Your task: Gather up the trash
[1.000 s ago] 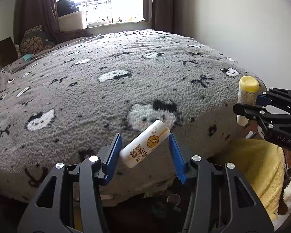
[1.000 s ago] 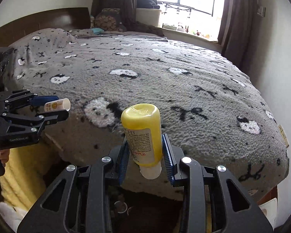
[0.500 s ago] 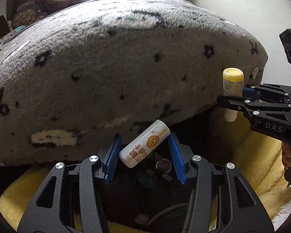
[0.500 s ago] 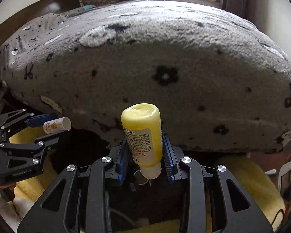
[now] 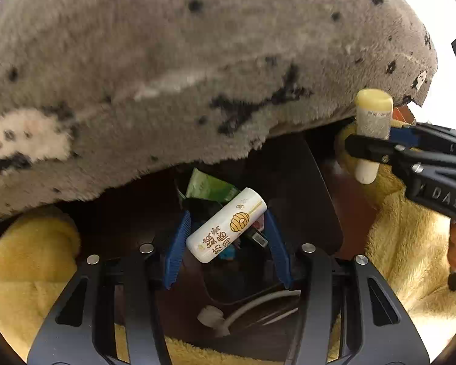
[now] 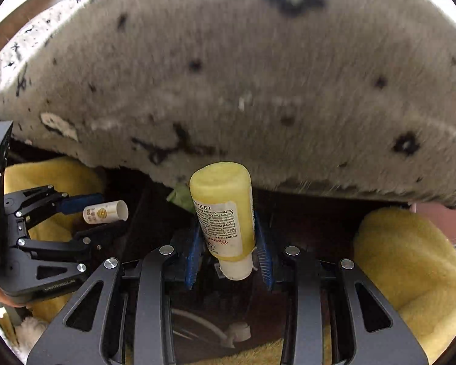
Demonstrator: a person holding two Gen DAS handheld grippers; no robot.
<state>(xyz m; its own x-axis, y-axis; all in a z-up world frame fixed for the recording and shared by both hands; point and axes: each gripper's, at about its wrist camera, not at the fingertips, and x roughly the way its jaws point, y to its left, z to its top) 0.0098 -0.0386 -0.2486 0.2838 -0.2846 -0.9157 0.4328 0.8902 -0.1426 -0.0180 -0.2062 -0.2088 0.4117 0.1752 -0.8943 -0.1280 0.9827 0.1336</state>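
while both tools hang below the grey blanket edge, the left gripper clamps a white honey-print tube slantwise between its blue pads, and the right gripper pinches an upside-down yellow bottle, cap nearest the camera; a green wrapper lies in the dark bin just beyond.

Grey blanket motion-blurred; bin contents mostly hidden.

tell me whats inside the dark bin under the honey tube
Past the white honey tube held by the left gripper, the dark bin shows a green wrapper and some small packaging. Anything deeper is hidden by the tube and shadow.
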